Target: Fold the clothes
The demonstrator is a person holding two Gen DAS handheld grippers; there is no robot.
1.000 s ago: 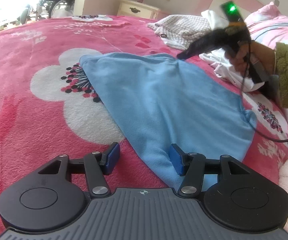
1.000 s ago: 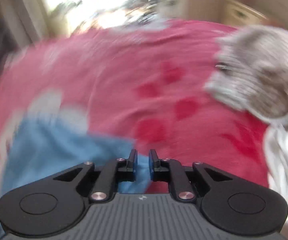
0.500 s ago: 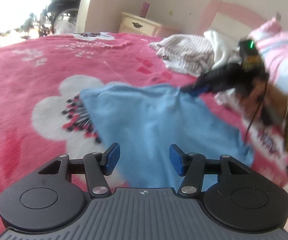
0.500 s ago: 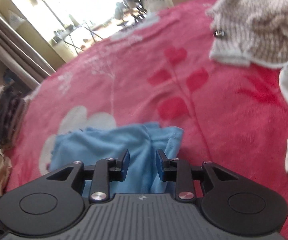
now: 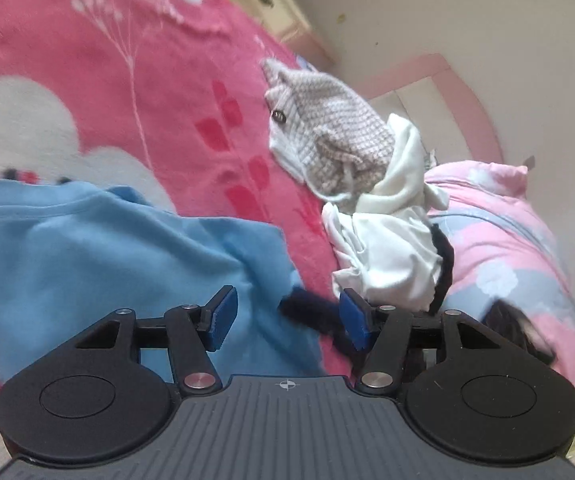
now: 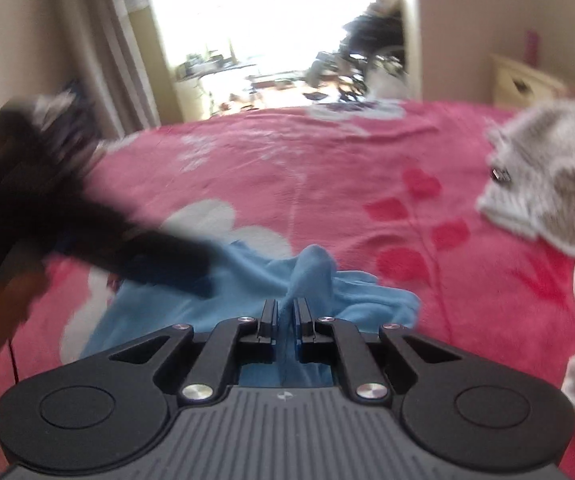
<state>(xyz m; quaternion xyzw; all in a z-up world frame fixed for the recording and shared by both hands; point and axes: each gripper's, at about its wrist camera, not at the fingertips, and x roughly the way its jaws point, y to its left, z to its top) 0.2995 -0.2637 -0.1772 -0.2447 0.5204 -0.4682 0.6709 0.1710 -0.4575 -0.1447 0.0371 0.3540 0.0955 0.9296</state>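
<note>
Our right gripper (image 6: 285,316) is closing its jaws on a raised fold of the blue garment (image 6: 315,276), cloth pinched between the pads. Our left gripper (image 5: 285,318) hovers with jaws apart and empty over the garment's near edge (image 5: 99,248). The garment lies spread on the pink floral blanket (image 5: 107,60). We judge it soft, light and limp, so it will sag; hems and corners are the best holds. We see no containers, only a loose heap of knit sweater (image 5: 327,128) and white clothing (image 5: 387,236).
</note>
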